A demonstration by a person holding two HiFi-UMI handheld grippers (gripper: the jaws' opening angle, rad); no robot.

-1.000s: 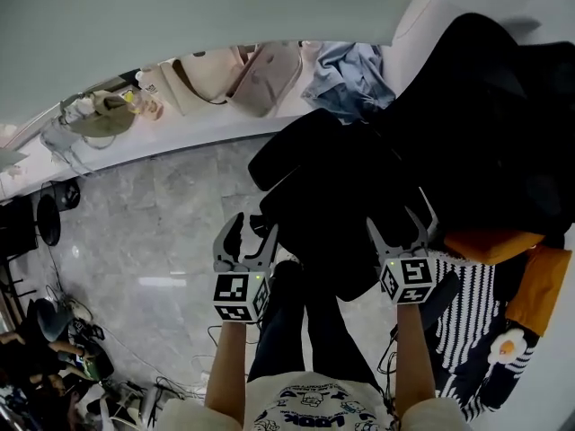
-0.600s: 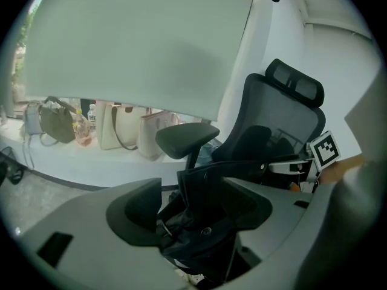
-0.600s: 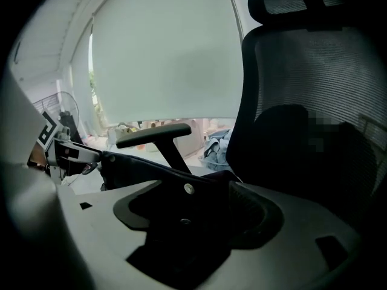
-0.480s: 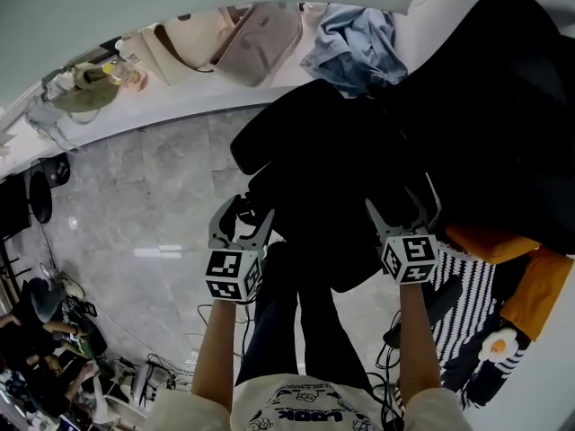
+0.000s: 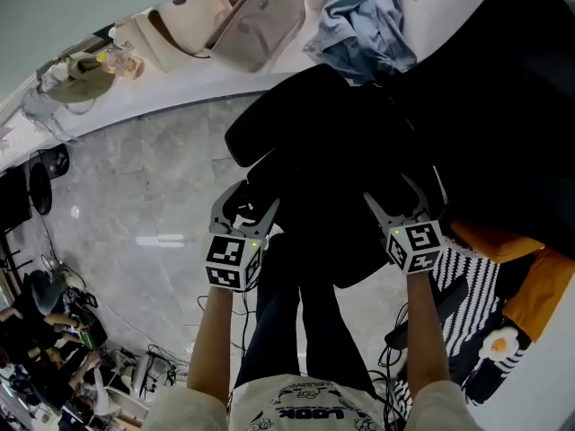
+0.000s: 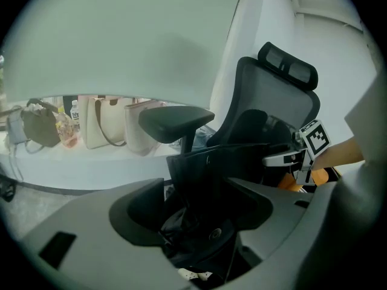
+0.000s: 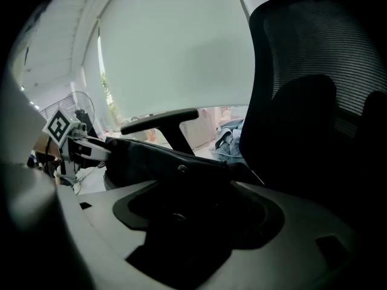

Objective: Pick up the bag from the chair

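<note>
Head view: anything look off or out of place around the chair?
Nothing looks damaged or spilled. The only clutter is a crumpled blue garment heaped by the wall beyond the chair. The black bag sits on the seat, its fabric between the apart jaws of the left gripper and right gripper.

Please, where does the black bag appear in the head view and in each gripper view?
Head view: black bag at centre, between left gripper and right gripper.
Left gripper view: bag low at centre, between the fingers.
Right gripper view: bag at centre-left, reaching between the fingers.
Shared landmark: the chair backrest, in all three.
</note>
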